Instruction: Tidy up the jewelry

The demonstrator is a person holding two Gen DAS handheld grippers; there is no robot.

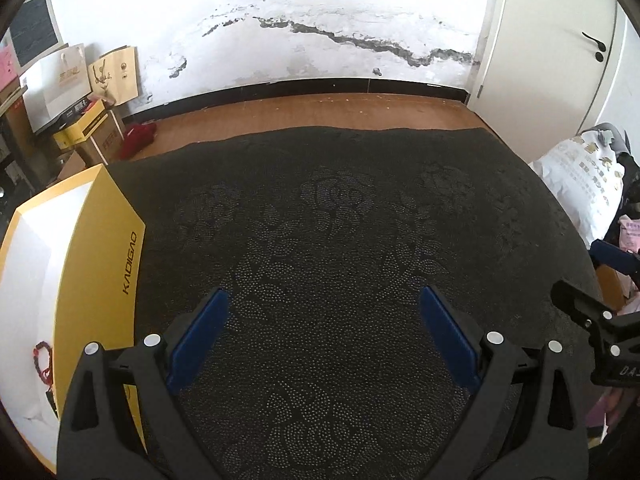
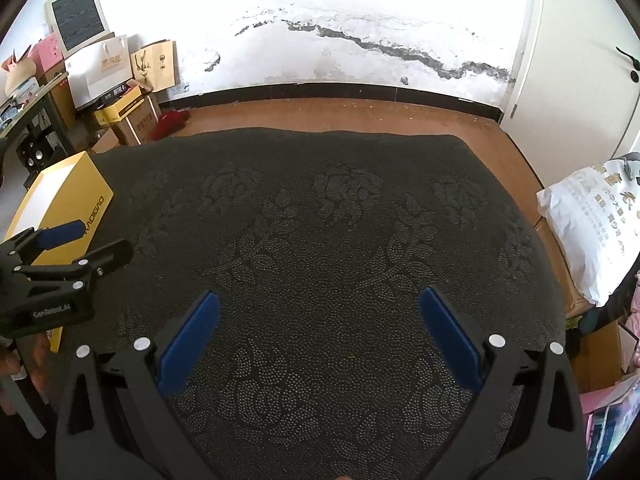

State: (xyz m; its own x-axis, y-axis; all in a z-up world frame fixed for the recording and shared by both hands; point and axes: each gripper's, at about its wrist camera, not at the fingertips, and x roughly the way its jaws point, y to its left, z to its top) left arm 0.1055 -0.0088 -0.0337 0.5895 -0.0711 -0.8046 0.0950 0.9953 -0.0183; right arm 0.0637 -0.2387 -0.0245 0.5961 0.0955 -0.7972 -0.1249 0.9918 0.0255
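Observation:
A yellow open box with a white lining stands at the left of the dark patterned table cover. A red bead bracelet lies inside the box near its front. My left gripper is open and empty over the cover, just right of the box. My right gripper is open and empty over the middle of the cover. The box shows at the left in the right wrist view, with the left gripper in front of it. The right gripper shows at the right edge of the left wrist view.
Cardboard boxes and paper bags are stacked at the back left on the wooden floor. A white printed sack lies at the right of the table. A white door stands at the back right.

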